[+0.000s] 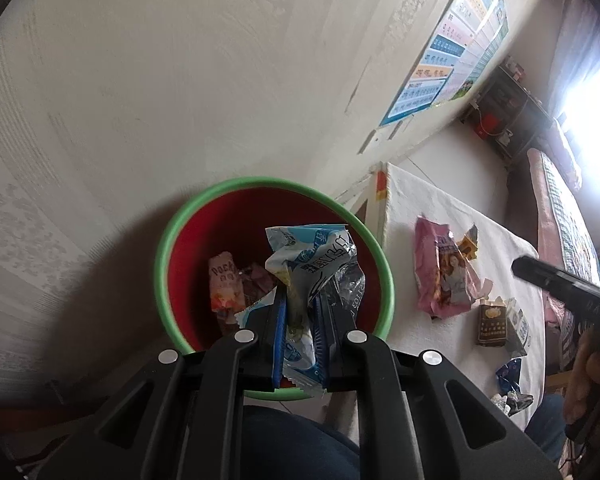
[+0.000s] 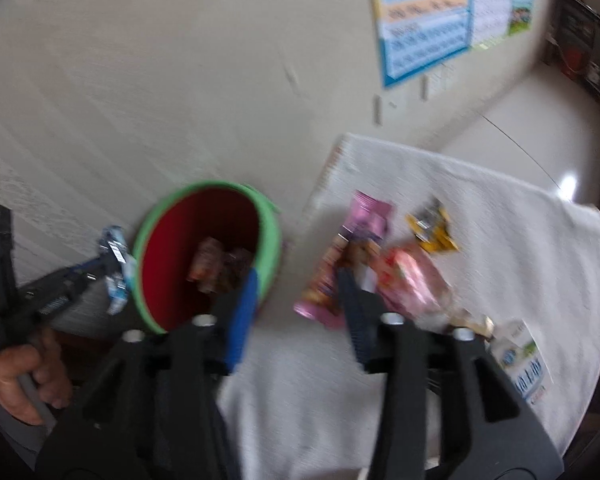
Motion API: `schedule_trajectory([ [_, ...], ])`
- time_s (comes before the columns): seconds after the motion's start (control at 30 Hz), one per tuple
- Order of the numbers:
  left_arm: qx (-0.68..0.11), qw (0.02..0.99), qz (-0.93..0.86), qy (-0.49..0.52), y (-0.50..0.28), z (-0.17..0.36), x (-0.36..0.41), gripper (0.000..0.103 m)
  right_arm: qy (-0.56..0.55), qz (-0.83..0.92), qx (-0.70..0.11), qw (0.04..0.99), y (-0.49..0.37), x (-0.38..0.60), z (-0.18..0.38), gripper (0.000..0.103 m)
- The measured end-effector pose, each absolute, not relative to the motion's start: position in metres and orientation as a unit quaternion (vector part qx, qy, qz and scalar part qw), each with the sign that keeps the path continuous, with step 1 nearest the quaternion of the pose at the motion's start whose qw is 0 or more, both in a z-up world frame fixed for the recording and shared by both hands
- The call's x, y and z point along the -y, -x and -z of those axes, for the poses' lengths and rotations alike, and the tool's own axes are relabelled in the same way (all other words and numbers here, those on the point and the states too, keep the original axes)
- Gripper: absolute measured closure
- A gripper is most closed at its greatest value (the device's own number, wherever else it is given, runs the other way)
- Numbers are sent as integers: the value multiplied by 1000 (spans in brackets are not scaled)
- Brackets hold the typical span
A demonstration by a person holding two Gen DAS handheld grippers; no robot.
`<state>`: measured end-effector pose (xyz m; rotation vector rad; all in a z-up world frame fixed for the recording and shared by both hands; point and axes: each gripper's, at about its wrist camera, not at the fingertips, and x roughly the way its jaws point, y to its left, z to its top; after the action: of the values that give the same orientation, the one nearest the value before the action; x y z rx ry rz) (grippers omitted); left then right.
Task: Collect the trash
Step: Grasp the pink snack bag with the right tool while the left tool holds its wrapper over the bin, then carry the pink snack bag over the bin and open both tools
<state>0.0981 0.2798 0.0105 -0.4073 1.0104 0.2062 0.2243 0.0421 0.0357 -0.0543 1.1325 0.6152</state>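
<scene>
A red bin with a green rim (image 1: 172, 240) stands beside the table; in the right wrist view its rim (image 2: 270, 236) is at left centre. Wrappers (image 1: 226, 284) lie inside. My left gripper (image 1: 302, 300) is shut on a crumpled blue-and-white wrapper (image 1: 316, 256) and holds it over the bin's mouth; it also shows in the right wrist view (image 2: 116, 264), left of the bin. My right gripper (image 2: 296, 276) is open and empty above the table's near edge, between the bin and a pink wrapper (image 2: 364, 220). More trash lies on the white cloth (image 2: 500, 208).
On the cloth lie a pink snack bag (image 1: 444, 276), a yellow wrapper (image 2: 432, 228), a brown cigarette pack (image 1: 492, 324), a white carton (image 2: 524, 364) and dark blue scraps (image 1: 508, 376). A wall with a poster (image 1: 460, 36) is behind. A shelf (image 1: 508, 108) stands far right.
</scene>
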Motion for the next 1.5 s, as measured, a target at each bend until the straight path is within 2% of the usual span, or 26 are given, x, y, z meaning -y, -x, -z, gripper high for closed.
schedule_trajectory([
  [0.03,-481,850,-96,193,-99,-10,-277,93,28,-281,-534,797,-225,-38,-28,58],
  [0.1,-481,850,-93,191,-98,-8,-271,93,33,-268,-545,794,-226,-31,-12,50],
  [0.23,-485,849,-90,187,-96,-7,-269,93,33,-262,-550,792,-231,-28,12,44],
  [0.4,-492,846,-93,185,-97,-3,-272,93,32,-251,-550,796,-253,-33,32,44],
  [0.5,-494,844,-95,187,-98,-1,-275,93,33,-249,-569,783,-264,-38,47,56],
  [0.63,-496,841,-97,190,-100,3,-278,93,34,-249,-594,764,-267,-43,68,68],
  [0.7,-498,841,-96,190,-102,4,-279,92,28,-255,-600,757,-267,-44,74,88],
  [0.77,-498,841,-95,190,-104,5,-278,92,21,-258,-599,758,-264,-43,74,92],
  [0.9,-496,842,-92,190,-103,3,-276,92,18,-266,-586,765,-256,-40,58,93],
  [1.27,-479,852,-92,189,-97,-12,-275,92,31,-338,-508,791,-215,-74,-42,93],
  [1.5,-472,853,-107,198,-94,-18,-300,92,63,-378,-500,776,-202,-127,-48,93],
])
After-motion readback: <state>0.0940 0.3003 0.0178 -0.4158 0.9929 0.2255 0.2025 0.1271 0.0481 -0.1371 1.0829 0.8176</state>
